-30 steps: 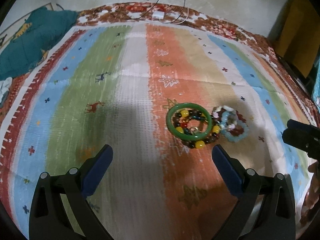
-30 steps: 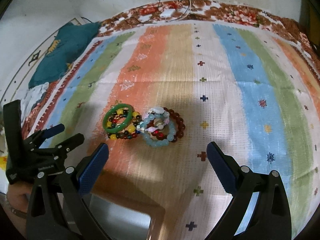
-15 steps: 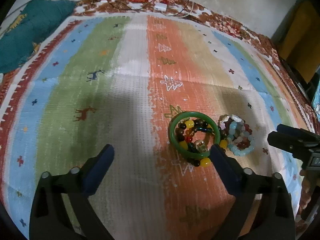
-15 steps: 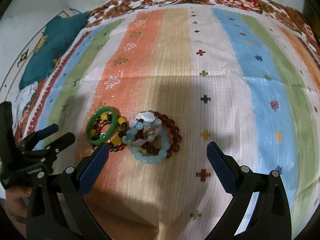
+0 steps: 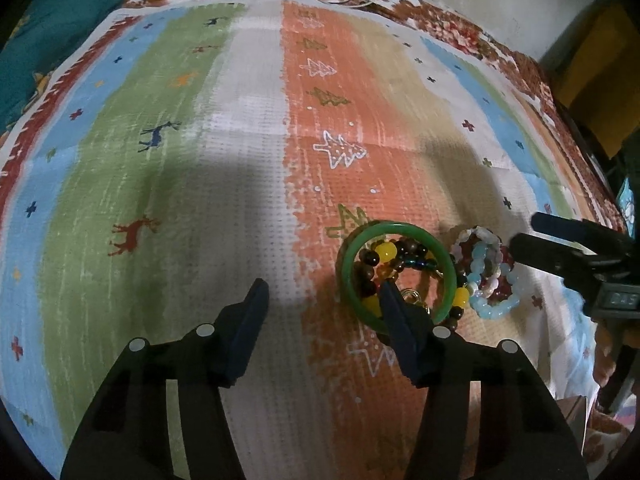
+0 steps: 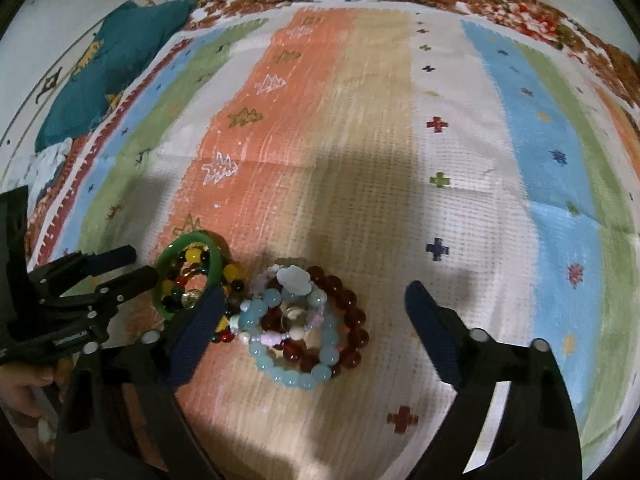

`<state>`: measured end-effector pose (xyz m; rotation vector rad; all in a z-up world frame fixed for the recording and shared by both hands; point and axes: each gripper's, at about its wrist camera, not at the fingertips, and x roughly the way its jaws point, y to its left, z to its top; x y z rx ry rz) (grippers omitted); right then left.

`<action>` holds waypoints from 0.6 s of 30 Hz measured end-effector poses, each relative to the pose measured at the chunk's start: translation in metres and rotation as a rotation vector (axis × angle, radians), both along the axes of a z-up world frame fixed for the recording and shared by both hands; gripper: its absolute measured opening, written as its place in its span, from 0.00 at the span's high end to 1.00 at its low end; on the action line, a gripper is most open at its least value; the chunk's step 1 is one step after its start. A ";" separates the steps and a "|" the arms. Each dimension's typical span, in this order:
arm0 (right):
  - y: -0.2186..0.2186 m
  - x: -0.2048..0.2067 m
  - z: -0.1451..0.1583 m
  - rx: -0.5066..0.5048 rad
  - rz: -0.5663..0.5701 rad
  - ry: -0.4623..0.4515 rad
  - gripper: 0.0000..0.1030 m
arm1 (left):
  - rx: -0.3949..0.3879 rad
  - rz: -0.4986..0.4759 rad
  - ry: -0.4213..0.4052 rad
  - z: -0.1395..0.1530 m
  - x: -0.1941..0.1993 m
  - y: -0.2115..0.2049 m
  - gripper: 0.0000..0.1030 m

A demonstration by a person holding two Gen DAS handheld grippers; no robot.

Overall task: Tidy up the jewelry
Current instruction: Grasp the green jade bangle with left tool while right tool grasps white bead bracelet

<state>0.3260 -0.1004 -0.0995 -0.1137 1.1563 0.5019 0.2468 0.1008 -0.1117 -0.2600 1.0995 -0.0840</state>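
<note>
Left tongs (image 5: 322,304) open, right finger inside green bangle (image 5: 396,232).

Your left gripper (image 5: 322,304) is held low and tipped downward, its two blue-padded fingers (image 5: 248,322) parted with a clear gap between them. Your right gripper (image 6: 316,322) is spread wider still (both pads well apart). Your left hand (image 6: 24,384) grasps its handle, bare skin showing.
</note>
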 end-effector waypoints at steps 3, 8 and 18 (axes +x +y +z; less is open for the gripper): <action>0.005 0.005 -0.005 -0.004 0.023 0.005 0.17 | -0.006 -0.021 0.006 -0.001 0.003 -0.003 0.50; 0.010 0.009 -0.012 0.002 0.047 0.024 0.35 | 0.037 -0.035 0.019 -0.003 0.008 -0.007 0.63; 0.015 0.011 -0.018 -0.003 0.077 0.032 0.64 | 0.027 -0.043 0.025 -0.005 0.009 -0.009 0.77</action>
